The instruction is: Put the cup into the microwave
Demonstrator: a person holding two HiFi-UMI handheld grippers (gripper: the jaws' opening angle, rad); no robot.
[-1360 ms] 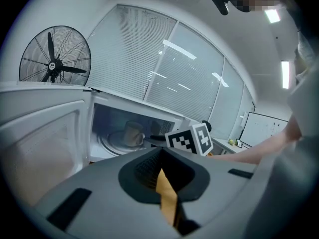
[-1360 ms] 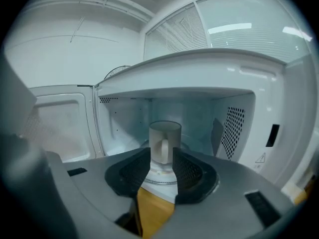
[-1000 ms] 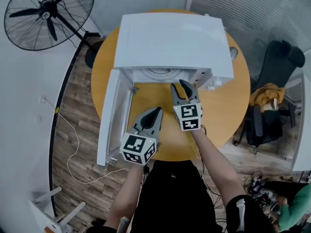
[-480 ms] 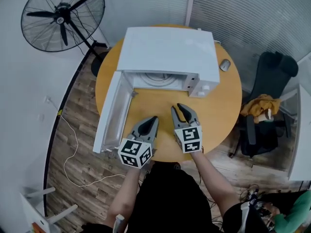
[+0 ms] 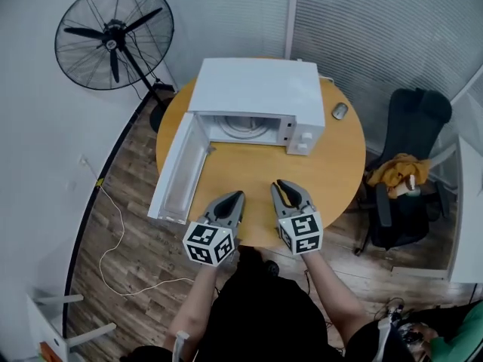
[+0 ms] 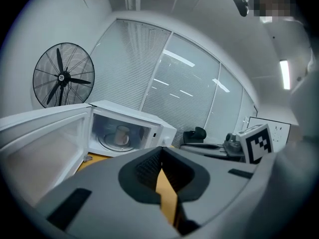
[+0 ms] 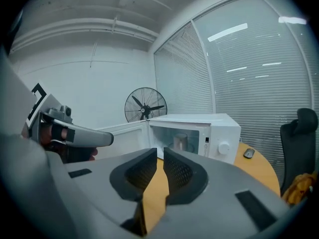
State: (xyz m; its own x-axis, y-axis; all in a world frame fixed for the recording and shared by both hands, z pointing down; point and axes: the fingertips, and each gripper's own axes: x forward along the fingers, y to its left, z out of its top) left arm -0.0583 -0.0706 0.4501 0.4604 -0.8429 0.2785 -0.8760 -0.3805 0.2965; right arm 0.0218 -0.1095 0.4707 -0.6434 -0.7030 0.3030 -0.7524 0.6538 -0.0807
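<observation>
The white microwave (image 5: 256,89) stands on the round wooden table (image 5: 339,164), its door (image 5: 179,168) swung open to the left. The cup (image 6: 121,135) stands upright on the turntable inside, also seen as a pale cup (image 7: 180,142) in the right gripper view. Both grippers hover over the table's near edge, well back from the microwave. My left gripper (image 5: 235,195) is shut and empty, its tips touching (image 6: 160,149). My right gripper (image 5: 288,186) is closing with nothing between its jaws; a narrow gap still shows at the tips (image 7: 160,151).
A standing fan (image 5: 113,35) is at the back left on the wooden floor. A computer mouse (image 5: 339,111) lies on the table right of the microwave. A black chair (image 5: 411,138) with a yellow cloth (image 5: 392,173) stands at the right. A white cable (image 5: 113,232) trails on the floor.
Both grippers drew back from the microwave's opening to the table's near edge. The right gripper's jaws narrowed. The cup stays inside the microwave.
</observation>
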